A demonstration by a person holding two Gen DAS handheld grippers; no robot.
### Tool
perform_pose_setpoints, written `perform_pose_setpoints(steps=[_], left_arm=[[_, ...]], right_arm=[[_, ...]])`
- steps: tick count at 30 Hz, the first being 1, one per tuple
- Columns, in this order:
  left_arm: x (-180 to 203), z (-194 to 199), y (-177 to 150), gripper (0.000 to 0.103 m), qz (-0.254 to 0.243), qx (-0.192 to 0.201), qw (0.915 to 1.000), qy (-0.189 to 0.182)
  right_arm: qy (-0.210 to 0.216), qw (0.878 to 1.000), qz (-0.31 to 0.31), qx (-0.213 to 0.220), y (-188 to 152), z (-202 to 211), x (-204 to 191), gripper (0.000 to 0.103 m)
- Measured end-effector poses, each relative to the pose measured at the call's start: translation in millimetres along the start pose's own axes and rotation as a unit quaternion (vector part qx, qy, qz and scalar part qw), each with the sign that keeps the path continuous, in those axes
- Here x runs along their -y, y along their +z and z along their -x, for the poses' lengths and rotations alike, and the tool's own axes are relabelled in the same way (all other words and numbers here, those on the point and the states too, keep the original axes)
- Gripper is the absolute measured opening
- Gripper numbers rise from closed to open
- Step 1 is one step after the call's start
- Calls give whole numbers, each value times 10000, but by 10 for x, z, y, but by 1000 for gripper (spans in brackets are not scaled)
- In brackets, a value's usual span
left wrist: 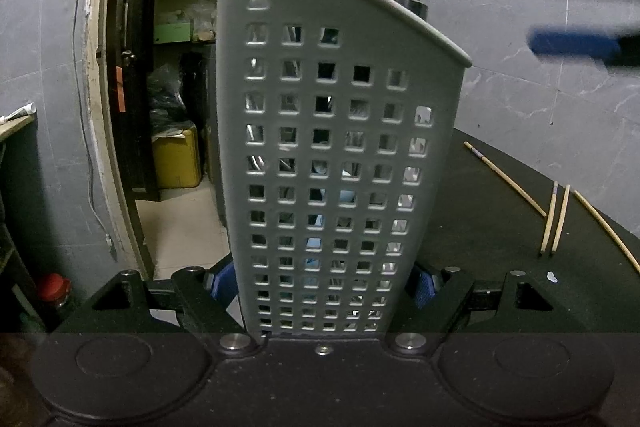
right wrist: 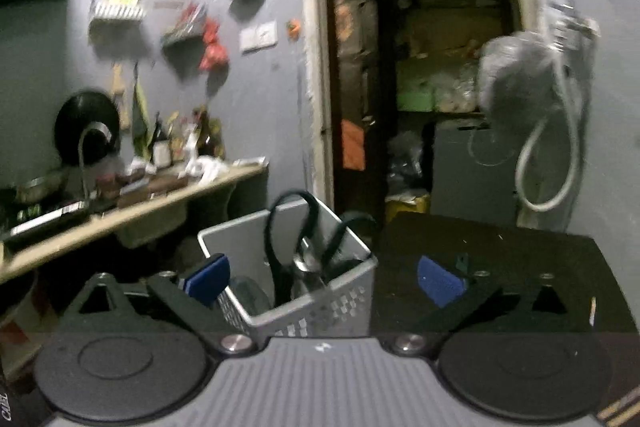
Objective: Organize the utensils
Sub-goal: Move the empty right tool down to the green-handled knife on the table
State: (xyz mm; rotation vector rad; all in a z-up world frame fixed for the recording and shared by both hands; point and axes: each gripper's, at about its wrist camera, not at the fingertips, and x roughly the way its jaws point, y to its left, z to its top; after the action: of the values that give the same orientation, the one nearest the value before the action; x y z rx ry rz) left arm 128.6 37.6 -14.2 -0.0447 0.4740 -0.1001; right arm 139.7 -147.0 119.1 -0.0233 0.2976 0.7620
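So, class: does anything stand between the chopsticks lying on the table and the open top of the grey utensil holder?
Nothing visible does: the chopsticks lie apart on the dark table, and the utensil holder is open-topped, though scissors already stand inside.

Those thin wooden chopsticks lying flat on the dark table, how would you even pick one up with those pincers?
Probably from above, pinching across the middle of a stick. The chopsticks lie flat on the black table, so there is no gap beneath them. The pair lying side by side looks easiest. The right gripper is open and empty; the left gripper holds the grey caddy.
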Motion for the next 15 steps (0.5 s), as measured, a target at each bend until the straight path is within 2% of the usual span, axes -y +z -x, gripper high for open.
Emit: perform_pose_setpoints(steps=[5,10,12,15], left_arm=[[1,0,-1,83,18,-6,10000,37],[16,-7,-1,83,-5,-27,10000,76],[19,-8,-1,83,-20,-32,10000,84],[34,-11,2,83,-38,-44,9999,97]], right_arm=[[-398,9942,-968,255,-513,219,347,103],[-767,9723,-2170,422,-968,370,741,103],[-866,9674,-2319,533,-1070,436,818,103],[-924,9685,-2206,693,-1186,518,843,103]])
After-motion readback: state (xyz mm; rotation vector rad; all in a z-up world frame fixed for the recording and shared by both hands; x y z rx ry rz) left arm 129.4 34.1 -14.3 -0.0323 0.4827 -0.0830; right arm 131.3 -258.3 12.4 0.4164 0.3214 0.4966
